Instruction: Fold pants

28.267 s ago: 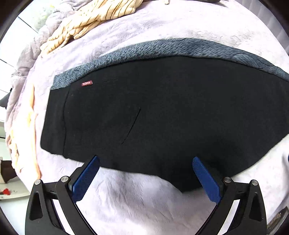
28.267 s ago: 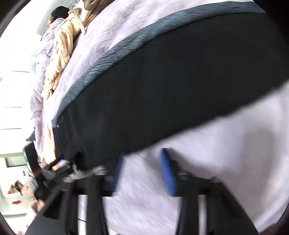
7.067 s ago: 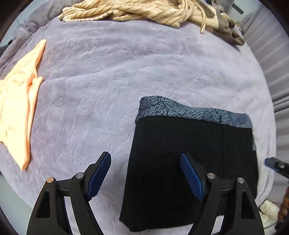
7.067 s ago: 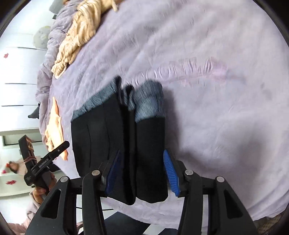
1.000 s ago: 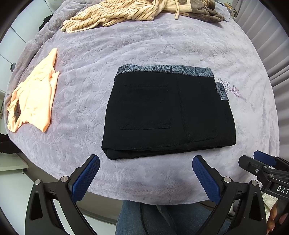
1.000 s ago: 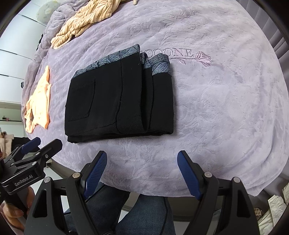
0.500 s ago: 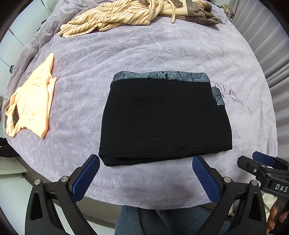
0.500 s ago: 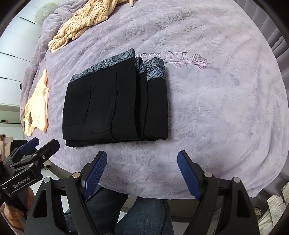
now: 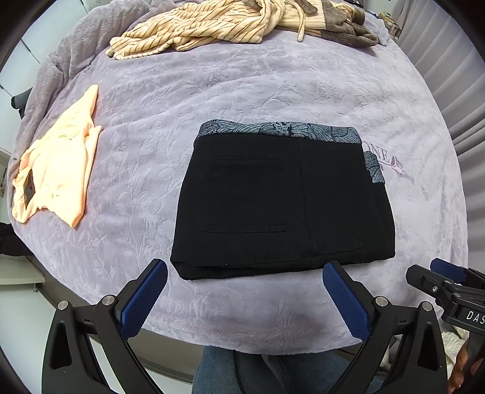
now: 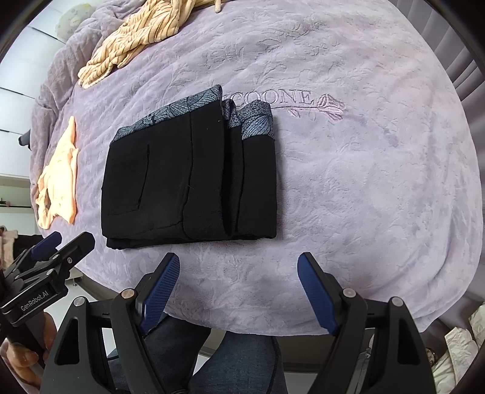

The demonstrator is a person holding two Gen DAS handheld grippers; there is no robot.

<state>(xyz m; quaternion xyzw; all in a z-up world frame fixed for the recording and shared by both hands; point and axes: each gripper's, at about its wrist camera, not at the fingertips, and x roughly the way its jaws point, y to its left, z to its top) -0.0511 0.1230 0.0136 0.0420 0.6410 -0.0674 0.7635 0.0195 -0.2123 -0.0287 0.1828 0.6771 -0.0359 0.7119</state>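
The pants (image 9: 285, 200) lie folded into a compact black rectangle at the centre of the frame on the purple bed (image 9: 242, 85). Left tool (image 9: 242, 300) and right tool (image 10: 236, 291) hover spread and empty below it. Folding looks finished; at most the right-hand layers want squaring.

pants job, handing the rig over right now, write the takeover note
Left gripper: open, empty, above the blanket's near edge.
Right gripper: open, empty, also above the near edge, clear of the cloth.
Pants: folded into a compact rectangle on the purple blanket, patterned waistband on the far side.
Done: folding looks complete; layers lie flat, edges roughly even.
Left: probably nothing, perhaps square up the stepped layers on the right side.
Peach top and striped garment lie apart, unfolded.
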